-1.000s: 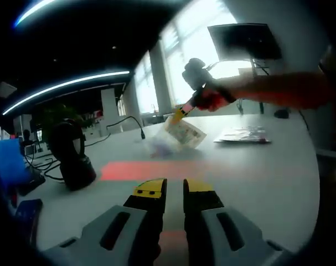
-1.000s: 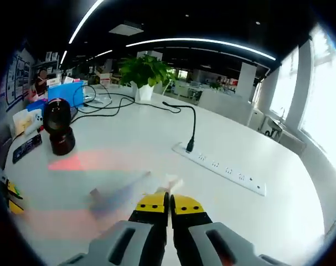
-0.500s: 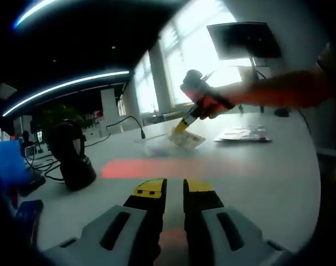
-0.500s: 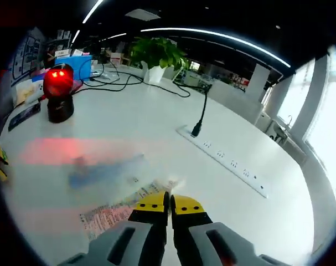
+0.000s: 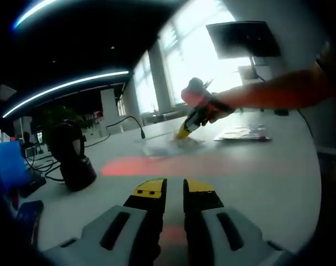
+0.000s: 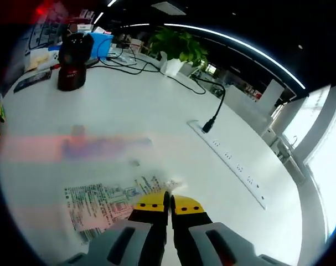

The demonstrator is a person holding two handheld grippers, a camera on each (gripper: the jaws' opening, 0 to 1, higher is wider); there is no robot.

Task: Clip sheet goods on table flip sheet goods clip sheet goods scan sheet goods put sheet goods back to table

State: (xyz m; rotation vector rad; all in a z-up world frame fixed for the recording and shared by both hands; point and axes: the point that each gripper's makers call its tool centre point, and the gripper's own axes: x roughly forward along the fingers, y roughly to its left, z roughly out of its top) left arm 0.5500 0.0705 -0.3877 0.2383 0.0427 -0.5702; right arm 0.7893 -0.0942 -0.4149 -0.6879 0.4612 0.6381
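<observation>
The sheet goods (image 6: 101,202), a clear flat packet with printed text, lies low against the white table (image 6: 129,111). One corner sits between the jaws of my right gripper (image 6: 169,197), which is shut on it. In the left gripper view a hand holds that right gripper (image 5: 184,133) tilted down over the sheet goods (image 5: 166,146) at the far side of the table. My left gripper (image 5: 175,185) hovers over the near table with a narrow gap between its jaws and nothing in it.
A black scanner (image 5: 71,160) (image 6: 73,61) stands on the table, with a red light patch (image 5: 156,166) cast in front of it. A power strip (image 6: 228,160) with a cable runs to the right. More packets (image 5: 242,134) lie further back. A potted plant (image 6: 179,50) stands behind.
My right gripper has come down with the sheet goods, from raised in the air to resting low on the table. The left gripper has stayed still.
</observation>
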